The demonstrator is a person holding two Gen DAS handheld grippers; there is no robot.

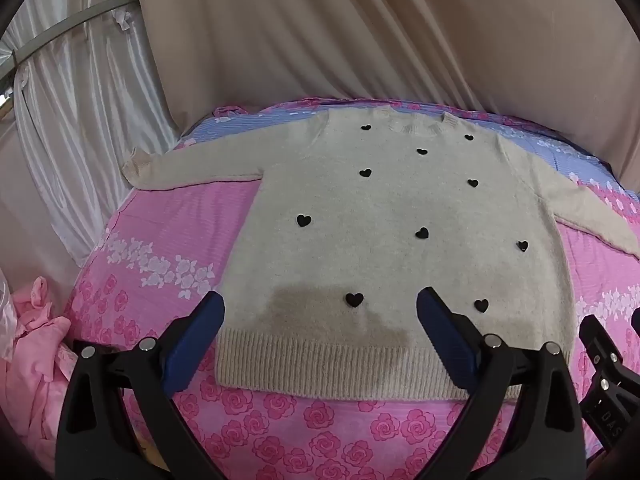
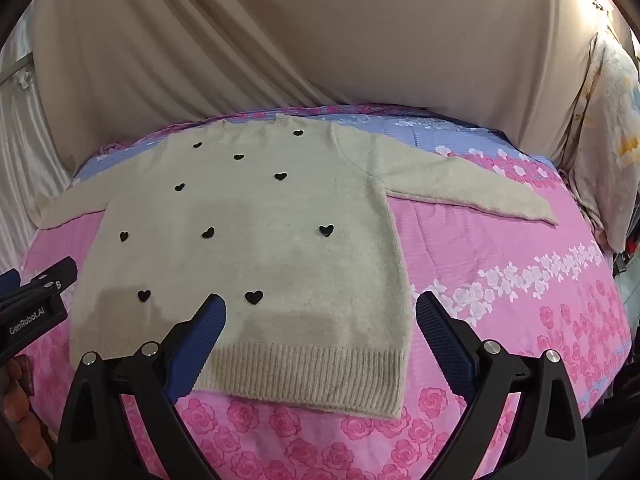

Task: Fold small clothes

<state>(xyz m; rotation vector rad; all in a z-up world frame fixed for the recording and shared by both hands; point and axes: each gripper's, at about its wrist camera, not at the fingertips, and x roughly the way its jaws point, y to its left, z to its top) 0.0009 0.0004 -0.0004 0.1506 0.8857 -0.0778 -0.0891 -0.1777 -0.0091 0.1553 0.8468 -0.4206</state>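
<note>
A cream knit sweater (image 1: 384, 208) with small black hearts lies flat and face up on the pink floral bedspread (image 1: 168, 240), both sleeves spread out, ribbed hem nearest me. My left gripper (image 1: 320, 312) is open and empty, hovering above the hem's left half. The sweater also shows in the right wrist view (image 2: 256, 216). My right gripper (image 2: 320, 312) is open and empty above the hem's right corner. The left gripper's body (image 2: 36, 300) shows at the left edge of the right wrist view; the right gripper's body (image 1: 608, 364) shows at the right edge of the left wrist view.
Beige curtains (image 1: 360, 32) hang behind the bed. A white satin drape (image 1: 80, 92) hangs at the left. A pink garment pile (image 1: 32, 352) lies at the bed's left. A floral pillow (image 2: 608, 128) stands at the right.
</note>
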